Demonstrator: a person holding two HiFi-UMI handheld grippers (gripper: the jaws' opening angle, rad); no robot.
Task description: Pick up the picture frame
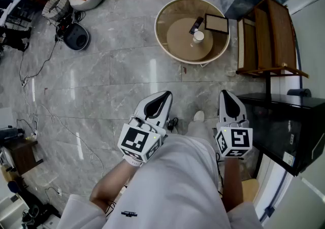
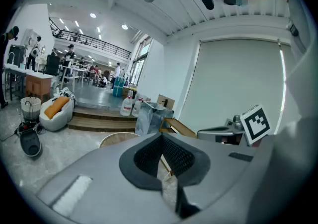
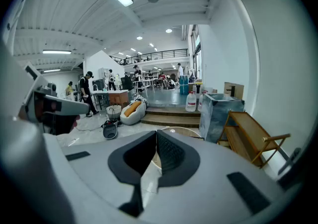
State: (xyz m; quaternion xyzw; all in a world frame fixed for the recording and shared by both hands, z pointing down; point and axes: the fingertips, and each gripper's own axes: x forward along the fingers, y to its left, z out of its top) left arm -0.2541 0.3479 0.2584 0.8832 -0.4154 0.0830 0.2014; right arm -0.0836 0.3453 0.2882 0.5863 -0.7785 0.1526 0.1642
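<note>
Picture frame (image 1: 216, 23) on table (image 1: 175, 45), shelf (image 1: 269, 35) rightward

A round table (image 1: 172, 45) bears picture frame (image 1: 216, 23), cup (image 1: 198, 36), dark object (image 1: 196, 25).

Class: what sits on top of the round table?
A picture frame, a dark flat object and a white round item. Whatever lies under the frame is hidden.

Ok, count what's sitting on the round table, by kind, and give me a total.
On the round table:
picture frame: 1
slim black item: 1
small white round item: 1
Total: 3
</note>
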